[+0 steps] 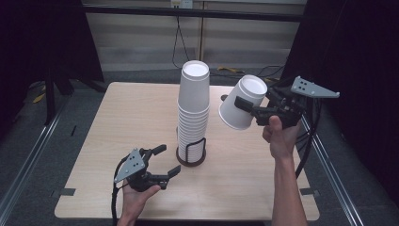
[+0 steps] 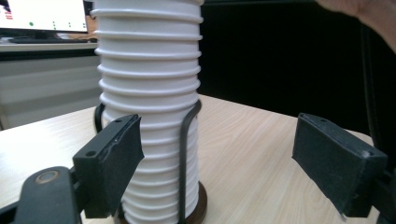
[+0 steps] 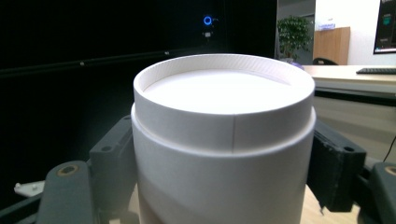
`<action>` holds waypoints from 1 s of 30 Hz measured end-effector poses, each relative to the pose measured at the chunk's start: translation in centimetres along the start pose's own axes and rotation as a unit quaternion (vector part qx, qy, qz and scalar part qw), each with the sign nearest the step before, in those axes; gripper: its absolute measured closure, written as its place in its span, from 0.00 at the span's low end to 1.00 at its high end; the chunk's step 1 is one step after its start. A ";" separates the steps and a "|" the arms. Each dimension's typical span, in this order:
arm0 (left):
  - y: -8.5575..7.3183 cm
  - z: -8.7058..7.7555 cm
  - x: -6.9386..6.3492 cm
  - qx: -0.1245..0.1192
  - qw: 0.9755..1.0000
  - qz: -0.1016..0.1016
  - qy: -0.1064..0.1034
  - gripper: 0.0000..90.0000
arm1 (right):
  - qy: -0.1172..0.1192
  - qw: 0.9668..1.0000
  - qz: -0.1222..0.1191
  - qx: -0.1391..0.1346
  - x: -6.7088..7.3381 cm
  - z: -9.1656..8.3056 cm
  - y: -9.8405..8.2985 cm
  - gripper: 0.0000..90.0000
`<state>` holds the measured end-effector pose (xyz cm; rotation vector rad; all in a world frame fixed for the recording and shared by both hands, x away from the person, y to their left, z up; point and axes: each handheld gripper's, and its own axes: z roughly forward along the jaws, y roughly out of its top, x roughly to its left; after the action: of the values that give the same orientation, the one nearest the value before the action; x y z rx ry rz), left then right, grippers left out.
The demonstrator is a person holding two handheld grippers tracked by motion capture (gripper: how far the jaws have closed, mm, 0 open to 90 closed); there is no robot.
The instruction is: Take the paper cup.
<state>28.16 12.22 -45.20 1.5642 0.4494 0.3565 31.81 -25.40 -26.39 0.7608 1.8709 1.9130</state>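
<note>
A tall stack of white paper cups (image 1: 193,110) stands upside down in a black wire holder (image 1: 191,153) near the middle of the wooden table (image 1: 117,127). My right gripper (image 1: 249,109) holds a single white cup (image 1: 242,102) in the air to the right of the stack, bottom up and tilted; in the right gripper view the cup (image 3: 224,149) sits squeezed between both jaws. My left gripper (image 1: 167,160) hovers open just left of the holder's base. In the left gripper view the stack (image 2: 149,112) rises behind the left pad (image 2: 112,163), and the jaws stand wide apart.
The table's front edge (image 1: 183,217) lies just below my left hand. Metal rails (image 1: 28,160) run along both sides of the table. Cables (image 1: 178,42) hang against the back wall. Bare tabletop stretches to the left of the stack.
</note>
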 end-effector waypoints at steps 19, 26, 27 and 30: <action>1.4 2.7 -1.6 0.014 0.998 0.016 -0.054 0.17 | 0.017 0.999 0.028 0.034 1.4 0.3 -6.6 0.25; 1.4 3.0 -1.8 0.019 0.998 0.021 -0.059 0.17 | 0.020 0.998 0.042 0.040 1.9 0.5 -8.7 0.25; 1.5 3.1 -1.8 0.019 0.998 0.022 -0.060 0.17 | 0.020 0.998 0.042 0.041 2.0 0.6 -9.0 0.25; 1.5 3.4 -1.9 0.022 0.997 0.022 -0.064 0.17 | 0.023 0.998 0.048 0.041 2.2 0.7 -9.7 0.25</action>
<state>28.30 8.27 -43.75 1.6318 0.3259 0.2801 29.35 -22.97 -35.79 0.8537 1.9854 1.9356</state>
